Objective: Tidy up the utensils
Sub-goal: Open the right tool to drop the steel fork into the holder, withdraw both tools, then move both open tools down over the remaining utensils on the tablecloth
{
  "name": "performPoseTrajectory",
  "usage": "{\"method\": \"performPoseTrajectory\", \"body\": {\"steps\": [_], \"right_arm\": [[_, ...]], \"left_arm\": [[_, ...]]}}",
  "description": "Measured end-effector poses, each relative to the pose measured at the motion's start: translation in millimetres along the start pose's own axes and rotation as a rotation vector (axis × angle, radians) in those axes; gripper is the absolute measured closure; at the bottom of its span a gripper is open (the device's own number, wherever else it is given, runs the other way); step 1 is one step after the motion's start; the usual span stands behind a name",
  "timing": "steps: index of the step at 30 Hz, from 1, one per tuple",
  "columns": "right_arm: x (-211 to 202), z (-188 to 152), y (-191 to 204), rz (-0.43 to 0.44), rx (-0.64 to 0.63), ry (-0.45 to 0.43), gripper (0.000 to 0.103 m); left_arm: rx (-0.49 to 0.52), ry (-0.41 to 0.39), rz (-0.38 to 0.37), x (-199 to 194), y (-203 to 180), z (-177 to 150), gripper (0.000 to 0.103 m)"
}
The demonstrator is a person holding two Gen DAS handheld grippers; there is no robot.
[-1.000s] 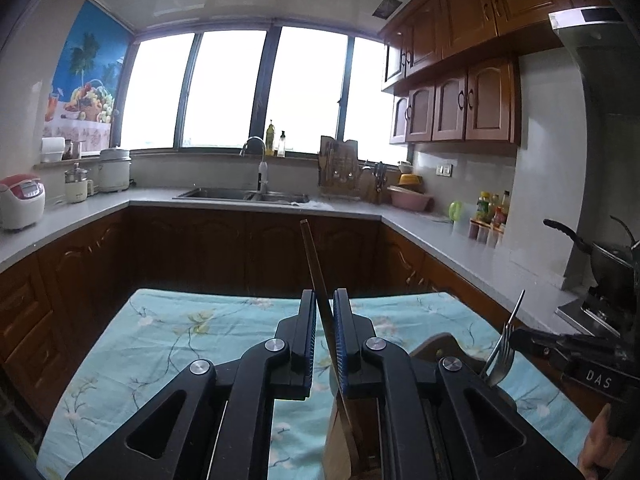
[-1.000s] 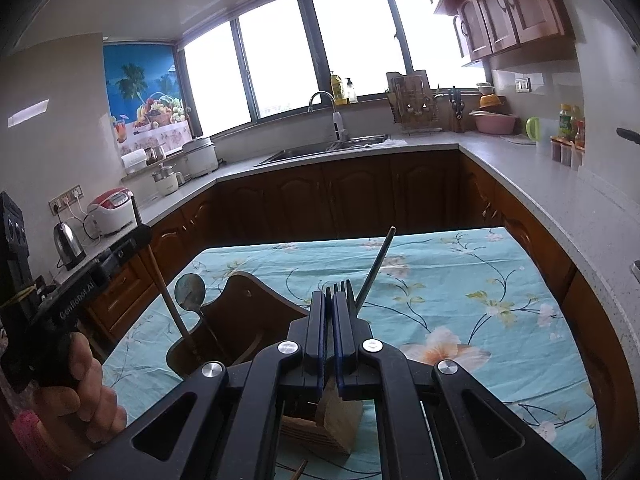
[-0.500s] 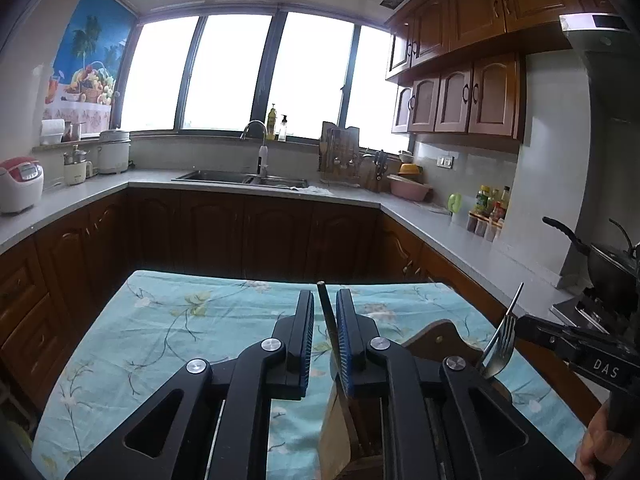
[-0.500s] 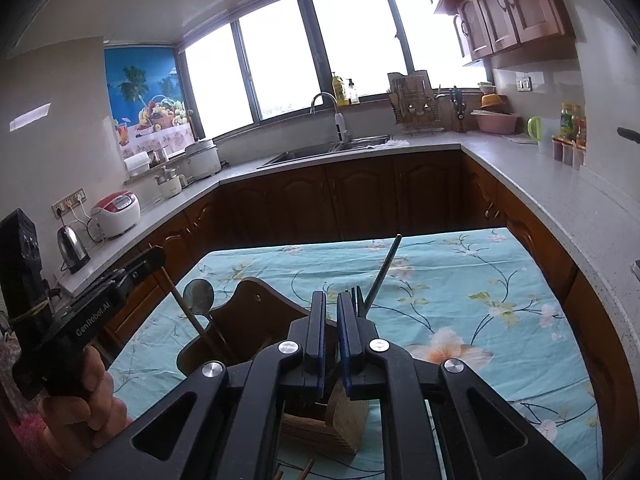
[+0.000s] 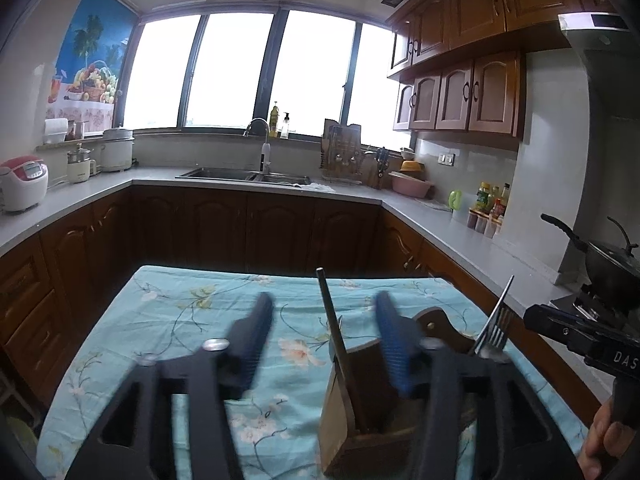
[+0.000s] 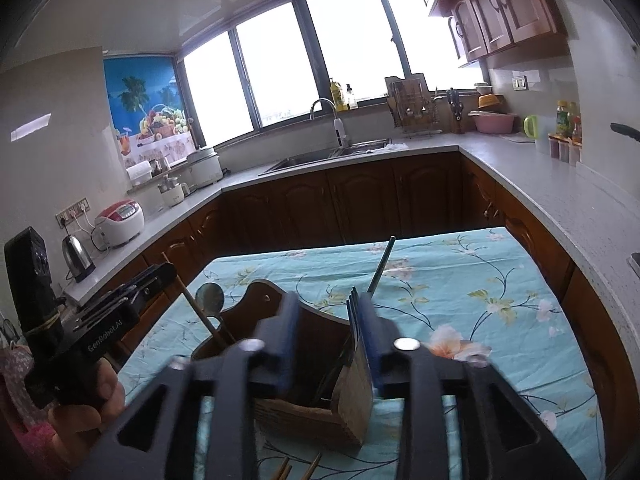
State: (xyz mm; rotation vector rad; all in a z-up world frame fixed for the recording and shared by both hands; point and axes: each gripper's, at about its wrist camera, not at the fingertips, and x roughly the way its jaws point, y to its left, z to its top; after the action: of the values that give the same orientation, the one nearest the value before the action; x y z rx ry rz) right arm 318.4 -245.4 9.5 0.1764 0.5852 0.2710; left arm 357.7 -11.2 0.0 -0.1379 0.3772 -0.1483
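A wooden utensil holder (image 5: 344, 412) (image 6: 354, 396) stands on the floral tablecloth (image 5: 192, 312). My left gripper (image 5: 322, 300) has its jaws opening. A brown chopstick (image 5: 334, 340) stands free between them, its lower end in the holder. In the right wrist view the same chopstick (image 6: 196, 304) leans beside a spoon (image 6: 210, 300). My right gripper (image 6: 326, 300) is also opening. A metal fork (image 6: 382, 264) (image 5: 496, 328) rests in the holder close to its right pad. Each gripper's blurred fingers hide part of the holder.
Loose chopsticks (image 6: 300, 468) lie on the cloth in front of the holder. A counter (image 6: 560, 192) wraps around the table, with a wok on the stove (image 5: 612, 268) at the right. A hand (image 6: 92, 396) holds the left gripper body (image 6: 112, 320).
Both pairs of jaws, shut a second ago on the chopstick and on the fork, have spread apart. The chopstick has sunk lower into the holder. Neither hand has shifted.
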Motion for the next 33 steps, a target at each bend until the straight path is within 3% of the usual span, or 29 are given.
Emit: {"method": "performPoseTrajectory", "body": {"steps": [3, 5, 12, 18, 22, 24, 33], "right_arm": [[-11, -2, -1, 0.011, 0.014, -0.005, 0.041], [-21, -4, -1, 0.013, 0.023, -0.016, 0.025], [-52, -29, 0, 0.006, 0.052, 0.008, 0.019], [-73, -59, 0, 0.018, 0.094, 0.049, 0.017], [-87, -78, 10, 0.002, 0.089, 0.044, 0.006], [-94, -84, 16, -0.025, 0.08, 0.028, 0.005], [-101, -114, 29, -0.127, 0.079, 0.127, 0.0]], "left_arm": [[-0.01, 0.02, 0.016, -14, 3, -3, 0.022], [-0.014, 0.056, 0.041, -24, 6, -7, 0.019], [-0.065, 0.183, 0.079, -62, 19, -28, 0.019], [-0.098, 0.235, 0.093, -100, 27, -41, 0.019], [-0.12, 0.265, 0.092, -126, 29, -50, 0.019], [-0.124, 0.275, 0.094, -139, 29, -56, 0.019], [-0.148, 0.311, 0.085, -169, 33, -75, 0.019]]}}
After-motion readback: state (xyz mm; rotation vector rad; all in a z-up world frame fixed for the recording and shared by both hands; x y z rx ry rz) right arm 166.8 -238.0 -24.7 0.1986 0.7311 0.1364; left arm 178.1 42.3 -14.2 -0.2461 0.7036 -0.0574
